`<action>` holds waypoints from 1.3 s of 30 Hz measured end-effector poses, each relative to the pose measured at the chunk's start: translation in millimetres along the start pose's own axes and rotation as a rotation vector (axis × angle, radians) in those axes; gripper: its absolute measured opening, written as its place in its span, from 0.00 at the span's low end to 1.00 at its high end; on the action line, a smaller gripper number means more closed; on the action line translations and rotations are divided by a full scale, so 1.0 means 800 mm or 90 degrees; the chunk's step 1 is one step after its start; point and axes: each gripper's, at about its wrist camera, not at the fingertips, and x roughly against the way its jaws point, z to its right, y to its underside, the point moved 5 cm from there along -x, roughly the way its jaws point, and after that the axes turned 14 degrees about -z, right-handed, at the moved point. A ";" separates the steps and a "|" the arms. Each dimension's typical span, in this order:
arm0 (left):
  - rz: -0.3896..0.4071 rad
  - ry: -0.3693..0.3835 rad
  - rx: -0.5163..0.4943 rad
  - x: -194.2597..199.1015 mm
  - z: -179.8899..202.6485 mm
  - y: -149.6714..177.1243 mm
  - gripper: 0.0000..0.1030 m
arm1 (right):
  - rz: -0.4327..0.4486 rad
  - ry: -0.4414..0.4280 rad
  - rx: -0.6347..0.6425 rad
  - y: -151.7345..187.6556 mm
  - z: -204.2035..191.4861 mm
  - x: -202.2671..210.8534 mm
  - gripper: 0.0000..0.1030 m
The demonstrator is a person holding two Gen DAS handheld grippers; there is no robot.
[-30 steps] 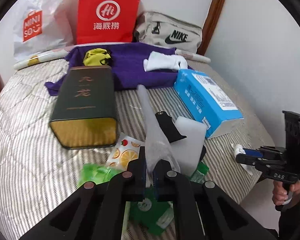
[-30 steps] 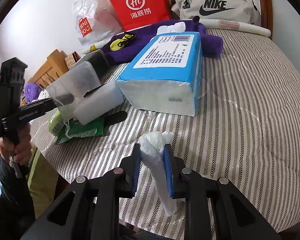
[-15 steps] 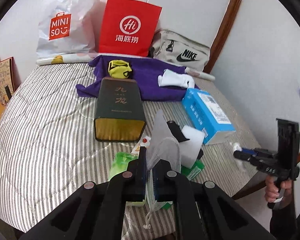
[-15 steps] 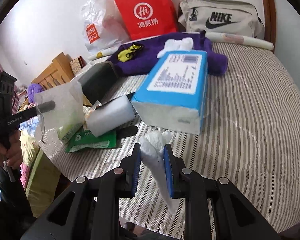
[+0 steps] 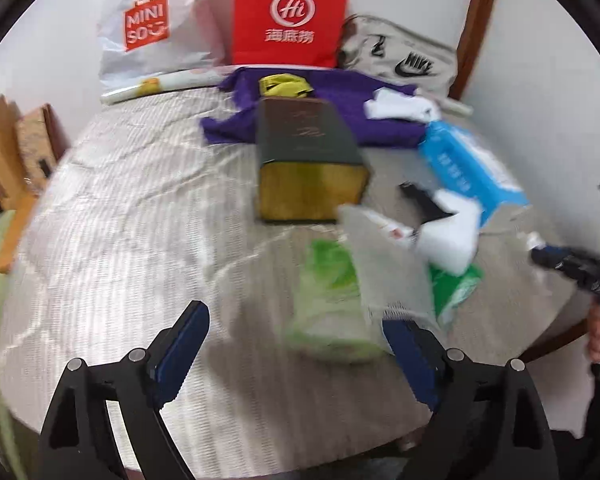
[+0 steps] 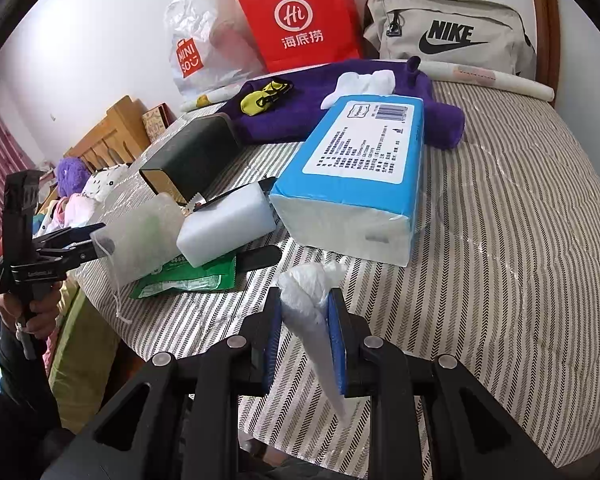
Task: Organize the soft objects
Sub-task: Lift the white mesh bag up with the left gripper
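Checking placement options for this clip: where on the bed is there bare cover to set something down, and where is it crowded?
Bare striped cover lies right of the blue tissue pack, up to the paper roll. Another bare patch lies left of the dark box. It is crowded around the white block and green packet.

The bed wears a woven striped cloth cover, matt and faintly quilted. The tissue pack is glossy blue plastic film. The purple towel looks plush. The red bag is smooth paper, and the white shopping bag is crinkled plastic. The dark box has a matt skin and a gold, metallic-looking end. The mesh pouch is sheer gauze.
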 end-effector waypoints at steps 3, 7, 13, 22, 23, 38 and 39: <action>-0.012 0.016 -0.030 0.006 0.000 0.009 0.85 | -0.002 0.001 0.002 0.000 -0.001 -0.001 0.22; -0.028 0.080 -0.065 0.013 0.014 0.024 0.85 | -0.003 0.000 0.002 0.000 -0.001 -0.002 0.22; 0.007 0.114 -0.080 0.016 0.042 0.018 0.85 | -0.010 0.000 0.002 0.003 0.000 -0.006 0.22; -0.001 -0.004 -0.162 -0.027 0.090 -0.012 0.85 | -0.019 -0.002 -0.006 0.008 0.006 -0.013 0.22; -0.009 -0.029 -0.164 -0.034 0.092 -0.012 0.85 | -0.018 -0.002 -0.007 0.009 0.006 -0.013 0.22; 0.027 -0.003 -0.124 -0.022 0.081 -0.023 0.13 | -0.020 -0.004 -0.014 0.011 0.017 -0.021 0.22; 0.035 0.020 -0.115 -0.016 0.078 -0.023 0.12 | -0.019 -0.004 -0.014 0.011 0.016 -0.020 0.22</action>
